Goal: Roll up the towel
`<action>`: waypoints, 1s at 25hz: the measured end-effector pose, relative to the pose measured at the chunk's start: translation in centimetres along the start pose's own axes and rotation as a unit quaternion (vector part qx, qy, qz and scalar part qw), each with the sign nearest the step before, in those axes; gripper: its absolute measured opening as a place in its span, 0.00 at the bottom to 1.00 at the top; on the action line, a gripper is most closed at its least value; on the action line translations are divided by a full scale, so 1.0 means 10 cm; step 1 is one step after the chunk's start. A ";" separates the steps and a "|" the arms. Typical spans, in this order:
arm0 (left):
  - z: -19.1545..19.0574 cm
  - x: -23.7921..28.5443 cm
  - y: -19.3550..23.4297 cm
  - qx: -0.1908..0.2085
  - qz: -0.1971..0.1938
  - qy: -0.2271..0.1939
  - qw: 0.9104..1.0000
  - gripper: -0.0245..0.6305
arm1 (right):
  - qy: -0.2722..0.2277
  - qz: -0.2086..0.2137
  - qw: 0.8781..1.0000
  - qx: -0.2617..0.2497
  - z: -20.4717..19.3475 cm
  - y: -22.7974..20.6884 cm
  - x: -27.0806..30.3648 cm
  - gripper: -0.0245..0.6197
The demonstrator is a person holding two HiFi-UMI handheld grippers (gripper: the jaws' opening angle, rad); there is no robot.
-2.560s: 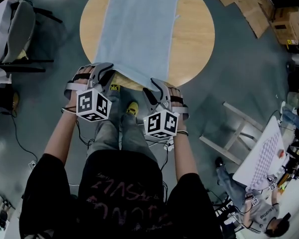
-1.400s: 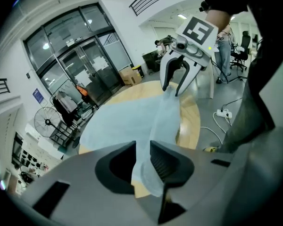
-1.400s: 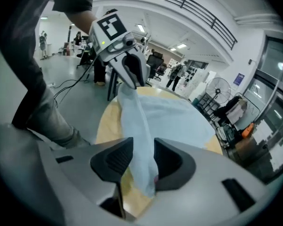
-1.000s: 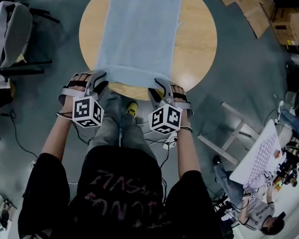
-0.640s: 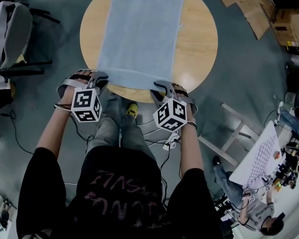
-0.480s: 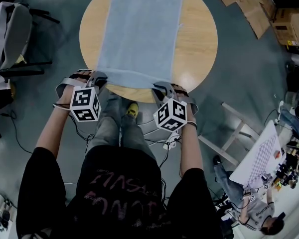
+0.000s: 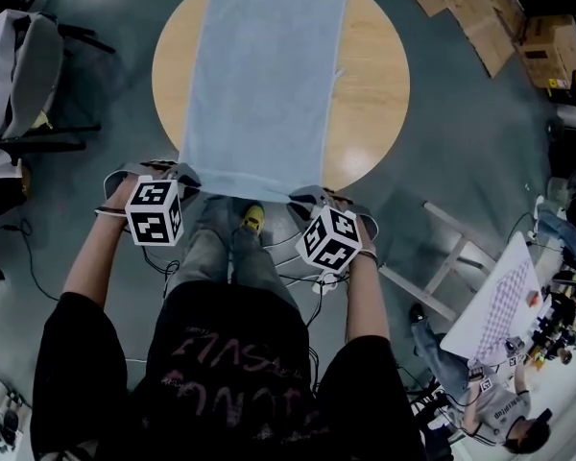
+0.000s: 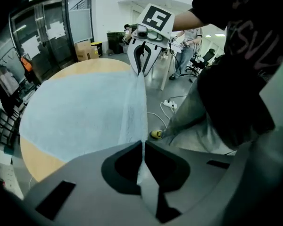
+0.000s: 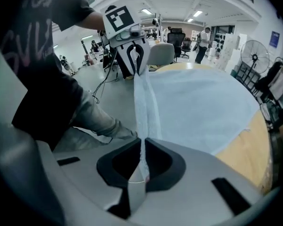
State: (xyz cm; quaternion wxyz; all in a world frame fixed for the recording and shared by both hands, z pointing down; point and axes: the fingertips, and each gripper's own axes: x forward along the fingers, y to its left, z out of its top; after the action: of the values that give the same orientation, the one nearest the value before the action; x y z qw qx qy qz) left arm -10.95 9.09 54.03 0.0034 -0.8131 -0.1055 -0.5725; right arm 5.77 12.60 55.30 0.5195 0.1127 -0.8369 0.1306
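The towel (image 7: 264,75) lies flat along the round worktop (image 7: 374,84), its near edge drawn just past the rim toward the person. Both near corners are pinched: the left gripper (image 8: 142,147) has its fingers (image 8: 125,161) just closed onto one corner, and the right gripper (image 9: 142,145) has just closed onto the other. The hem is stretched between them. The cloth looks thin, light and limp — it will likely sag and crease wherever unsupported, and should slide easily over the smooth wood. The corners seem the sensible hold, since they keep the hem straight for an even first turn. Uneven grips would probably skew the roll. Nothing is fragile here — though a shallow pinch could slip free.
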 end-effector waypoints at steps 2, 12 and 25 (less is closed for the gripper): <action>0.01 0.00 0.01 -0.007 -0.014 -0.005 1.000 0.08 | -0.003 0.004 1.000 0.006 -0.01 0.01 -0.02 0.08; 0.04 -0.17 0.58 -0.066 -0.014 -0.037 0.997 0.08 | -0.009 -0.038 0.999 -0.008 0.18 -0.65 -0.13 0.10; -0.03 -0.10 1.11 -0.078 0.099 -0.047 0.991 0.15 | -0.049 -0.105 0.993 0.008 0.17 -1.09 -0.05 0.23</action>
State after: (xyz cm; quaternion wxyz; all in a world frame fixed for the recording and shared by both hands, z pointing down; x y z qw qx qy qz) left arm -9.59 -1.95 54.46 -0.0078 -0.8434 0.0207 -0.5369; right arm 8.05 1.80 55.22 0.4874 0.2106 -0.8439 0.0765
